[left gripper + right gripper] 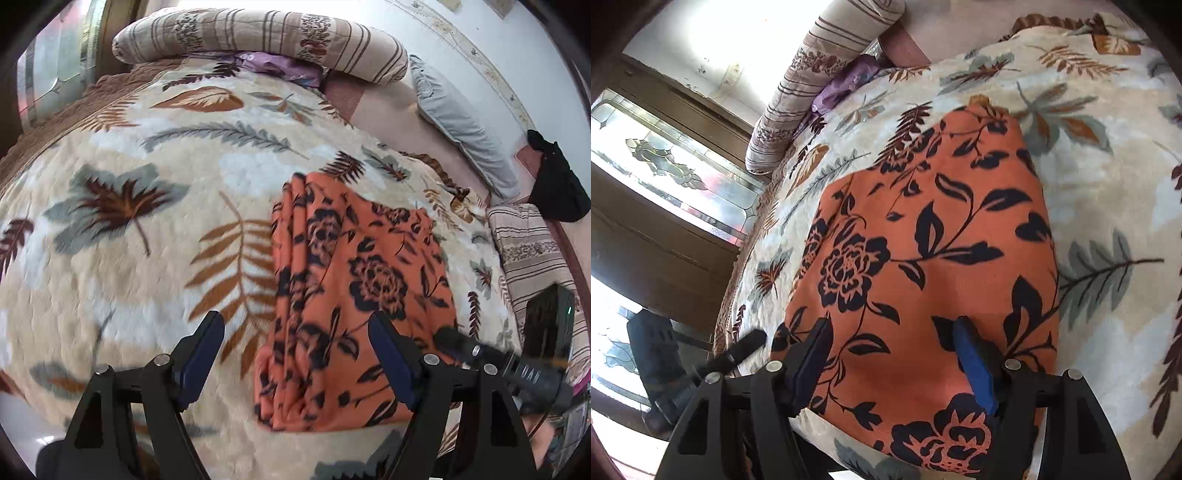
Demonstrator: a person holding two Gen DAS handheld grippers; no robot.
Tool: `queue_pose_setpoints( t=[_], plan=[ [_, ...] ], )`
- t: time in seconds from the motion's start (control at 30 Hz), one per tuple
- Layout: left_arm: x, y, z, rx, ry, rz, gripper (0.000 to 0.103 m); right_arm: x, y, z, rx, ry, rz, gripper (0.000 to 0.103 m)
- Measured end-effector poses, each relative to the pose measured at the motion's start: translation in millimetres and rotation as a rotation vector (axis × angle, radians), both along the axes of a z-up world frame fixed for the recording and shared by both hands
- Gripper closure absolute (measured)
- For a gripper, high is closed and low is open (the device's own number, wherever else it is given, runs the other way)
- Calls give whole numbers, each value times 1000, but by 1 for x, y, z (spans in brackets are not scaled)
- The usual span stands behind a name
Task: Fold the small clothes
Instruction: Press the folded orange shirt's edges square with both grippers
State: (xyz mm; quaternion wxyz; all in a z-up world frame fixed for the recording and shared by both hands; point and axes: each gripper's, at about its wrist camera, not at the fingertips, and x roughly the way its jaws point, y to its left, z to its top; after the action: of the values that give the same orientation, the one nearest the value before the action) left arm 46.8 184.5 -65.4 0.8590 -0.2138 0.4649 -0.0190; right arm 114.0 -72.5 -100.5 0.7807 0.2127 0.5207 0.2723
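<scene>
Right now I see the orange floral garment point(347, 295) lying folded into a long strip on the bed's leaf-print blanket point(147, 236). In my left wrist view its long axis runs from the near edge by the jaws up and away toward the far pillows; a gathered, pleated edge runs along its left side. My left gripper point(295, 354) hangs above it with jaws wide, nothing between them. My right gripper point(890, 354) hovers over the near end of the cloth, jaws also spread, pads not pressing it. A striped bolster point(258, 40) lies across the head of the bed with a purple cloth point(280, 66) tucked under it, a grey pillow point(461, 125) against the pale wall, and a dark garment point(557, 184) beyond. A wooden door with leaded glass point(665, 177) stands beside the bed.
</scene>
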Motion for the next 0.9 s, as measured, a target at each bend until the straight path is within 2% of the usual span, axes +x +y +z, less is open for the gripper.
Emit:
queue_pose_setpoints(
  t=[0.03, 0.13, 0.17, 0.2, 0.23, 0.27, 0.3, 0.33, 0.4, 0.6, 0.7, 0.77, 0.83, 0.9],
  plan=[
    [18, 2, 1, -2, 6, -5, 22, -4, 0, 1, 2, -32, -1, 32],
    [75, 2, -9, -7, 76, -18, 22, -9, 0, 0, 7, -47, 5, 32],
    [94, 0, -18, 30, 109, -21, 24, -9, -1, -1, 18, -45, 1, 32],
    [103, 2, -32, 67, 160, -7, 30, -9, -3, -3, 33, -40, -4, 32],
    [109, 11, -49, 34, 216, 24, 43, -11, -6, -4, 46, -36, -7, 32],
    [111, 23, -62, -65, 235, 57, 43, -12, -9, -6, 56, -35, -6, 32],
    [107, 31, -63, -123, 213, 91, 44, -12, -9, -7, 60, -33, -1, 32],
    [103, 31, -59, -120, 198, 100, 45, -13, -10, -7, 60, -34, 6, 32],
    [94, 22, -50, -52, 183, 96, 45, -15, -9, -7, 56, -45, 13, 32],
    [32, -1, -18, 33, 98, 74, 43, -14, -13, -5, 66, -13, -11, 32],
    [-8, -6, -28, 87, 116, 80, 42, -19, -17, 7, 83, -1, -31, 32],
    [-25, -2, -48, 55, 140, 77, 40, -28, -17, 15, 89, -31, -23, 30],
    [-35, 3, -45, 20, 116, 105, 40, -36, -16, 15, 63, -27, -16, 28],
    [-41, 1, -32, 24, 93, 103, 40, -44, -18, 11, 57, 5, -22, 28]
  ],
)
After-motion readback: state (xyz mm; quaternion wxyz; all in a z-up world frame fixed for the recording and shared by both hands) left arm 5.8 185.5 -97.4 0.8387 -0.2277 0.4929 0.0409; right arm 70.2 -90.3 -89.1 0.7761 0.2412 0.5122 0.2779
